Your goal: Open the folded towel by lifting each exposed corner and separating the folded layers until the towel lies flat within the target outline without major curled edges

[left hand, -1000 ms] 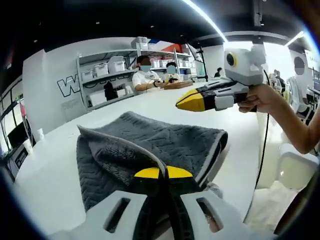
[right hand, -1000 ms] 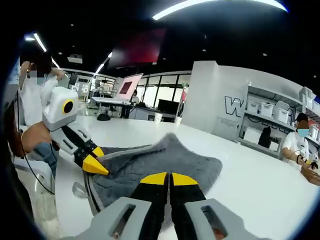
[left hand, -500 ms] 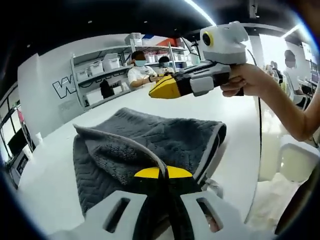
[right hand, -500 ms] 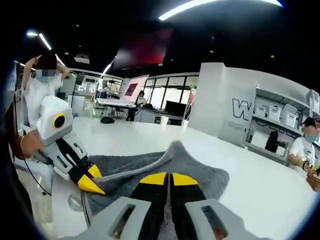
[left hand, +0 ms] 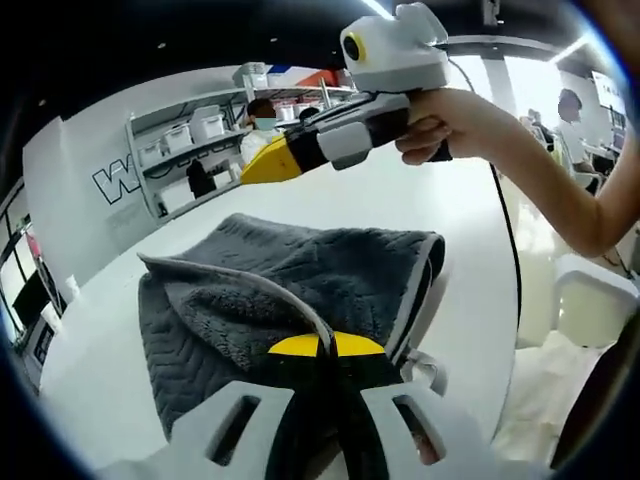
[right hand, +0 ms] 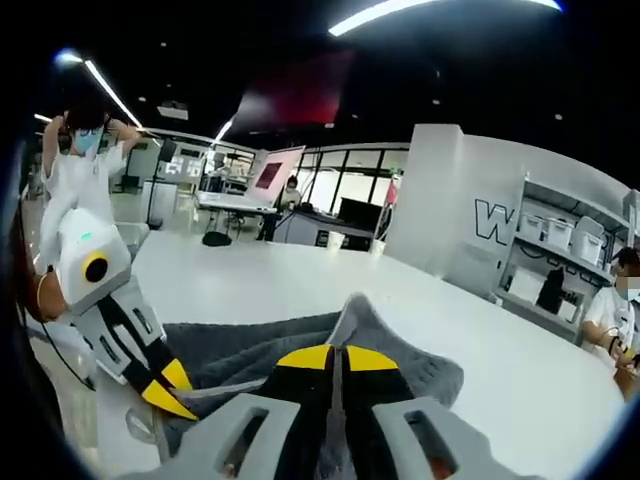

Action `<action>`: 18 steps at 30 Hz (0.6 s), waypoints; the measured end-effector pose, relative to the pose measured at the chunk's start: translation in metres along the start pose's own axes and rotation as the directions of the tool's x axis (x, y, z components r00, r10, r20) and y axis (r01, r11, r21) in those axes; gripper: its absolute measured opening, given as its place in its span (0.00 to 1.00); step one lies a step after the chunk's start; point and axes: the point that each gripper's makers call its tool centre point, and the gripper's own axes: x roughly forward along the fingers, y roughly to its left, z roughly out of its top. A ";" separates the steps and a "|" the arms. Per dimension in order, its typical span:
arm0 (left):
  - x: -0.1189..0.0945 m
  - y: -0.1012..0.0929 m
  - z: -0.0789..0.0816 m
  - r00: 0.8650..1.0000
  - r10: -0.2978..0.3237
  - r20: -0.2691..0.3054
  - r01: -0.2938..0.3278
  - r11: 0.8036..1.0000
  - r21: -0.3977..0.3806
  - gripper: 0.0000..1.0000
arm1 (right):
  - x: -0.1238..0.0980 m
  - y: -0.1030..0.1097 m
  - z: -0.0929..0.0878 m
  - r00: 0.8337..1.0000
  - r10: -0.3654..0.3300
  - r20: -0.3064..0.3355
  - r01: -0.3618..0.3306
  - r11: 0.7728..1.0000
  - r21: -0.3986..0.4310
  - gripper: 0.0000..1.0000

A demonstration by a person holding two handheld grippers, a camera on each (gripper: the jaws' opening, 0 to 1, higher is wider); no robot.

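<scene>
Where seen at bottom centre of the left gripper view: left gripper (left hand: 325, 345), yellow tips pressed together, pinching the pale hem (left hand: 240, 285) of the towel (left hand: 320, 265). Hem lifted off the lower layers, arching from left of centre down into the jaws. Towel grey and ribbed, filling the middle of the frame, partly folded, resting on the white table (left hand: 110, 330); right edge curled up and showing a pale border. Above it, upper centre: right gripper (left hand: 262, 166), held in a hand (left hand: 440, 120) reaching in from the right, yellow tips closed on nothing, hanging in the air well clear of the cloth and pointing toward the upper left. Behind, upper left: shelves (left hand: 190, 140) with white bins against a wall, and a person (left hand: 262, 115) seated at the far end of the table.

At bottom centre of the right gripper view: right gripper (right hand: 338, 357), tips pressed together, empty. Just beyond the tips: towel (right hand: 425, 375) spread across the lower middle of the frame, one fold rising to a peak at centre. Lower left: left gripper (right hand: 165, 392), angled down and to the right, tips clamped at the near edge of the towel, with the pale hem running off to the right. White table (right hand: 250, 285) stretching through mid-frame.
</scene>
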 end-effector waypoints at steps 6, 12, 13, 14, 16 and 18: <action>0.000 -0.001 0.000 1.000 0.008 -0.002 -0.008 1.000 0.017 0.01 | 0.014 -0.002 0.006 1.000 0.010 -0.009 -0.010 1.000 -0.006 0.00; -0.001 -0.001 -0.001 1.000 0.001 0.000 -0.001 1.000 0.018 0.01 | 0.025 0.000 0.008 0.999 0.029 -0.017 -0.029 0.999 -0.015 0.00; -0.002 -0.002 -0.001 1.000 0.002 0.001 -0.002 1.000 0.020 0.01 | 0.028 0.001 0.008 0.999 0.032 -0.021 -0.033 0.999 -0.014 0.00; -0.002 -0.002 -0.001 1.000 0.003 0.002 -0.003 1.000 0.021 0.01 | 0.030 0.001 0.007 0.999 0.034 -0.024 -0.035 0.999 -0.011 0.00; -0.002 -0.002 -0.001 1.000 0.005 0.005 -0.005 1.000 0.020 0.01 | 0.034 0.002 0.005 0.999 0.036 -0.032 -0.037 0.999 -0.004 0.01; -0.003 -0.002 -0.001 1.000 0.004 0.007 -0.004 1.000 0.018 0.01 | 0.040 0.002 0.004 0.999 0.034 -0.039 -0.034 0.999 -0.002 0.03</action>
